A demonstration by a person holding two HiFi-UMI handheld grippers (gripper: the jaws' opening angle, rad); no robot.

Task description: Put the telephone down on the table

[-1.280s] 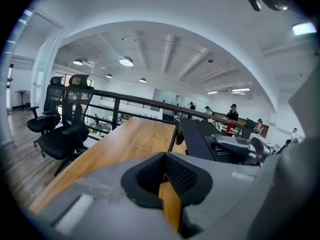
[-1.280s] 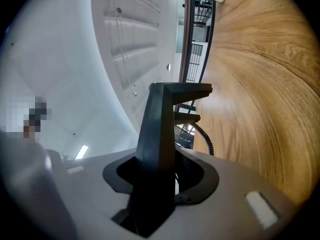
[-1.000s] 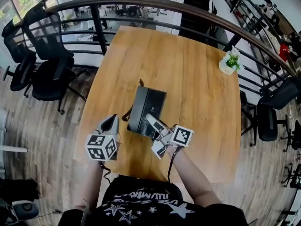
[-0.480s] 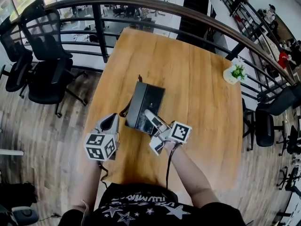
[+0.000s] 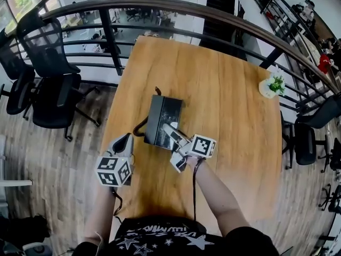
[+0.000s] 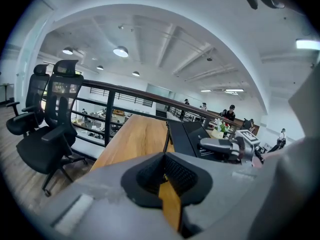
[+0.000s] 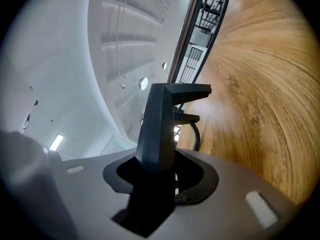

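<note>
Arms: two bare forearms (image 5: 216,193) reach in over the tabletop's near edge, one gripper in each hand.
Left gripper (image 5: 125,141): just inside the tabletop's left edge, toward the near-left corner, pointing at the far edge and slightly down. Marker cube at its rear.
Left gripper, jaw state: pads closed together; nothing between them. It is clear of the phone, which lies to its right.
Right gripper (image 5: 169,132): over the left half of the tabletop, right of the left gripper, angled toward the far-left corner.
Right gripper, jaw state: partly closed, clamped on the near end of the phone; the black body fills the gap between the pads.
Phone (image 5: 161,116): black, flat, rectangular desk unit. Position: left half of the tabletop, about midway between the near and far edges, long side running near to far. Whether its underside touches the wood cannot be determined.
Cord (image 5: 139,128): black, leaves the phone's left side and loops toward the left edge. In the right gripper view a coiled section (image 7: 196,135) shows just beside the phone.
Table (image 5: 229,95): wood-grain top, rectangular.
Plant (image 5: 273,85): small white pot with green leaves, at the right edge toward the far-right corner, well apart from the phone.
Rail (image 5: 176,5): dark curved rail with uprights, beyond the far edge.
Chairs (image 5: 50,71): black office chairs on the floor, left of the far-left corner.
</note>
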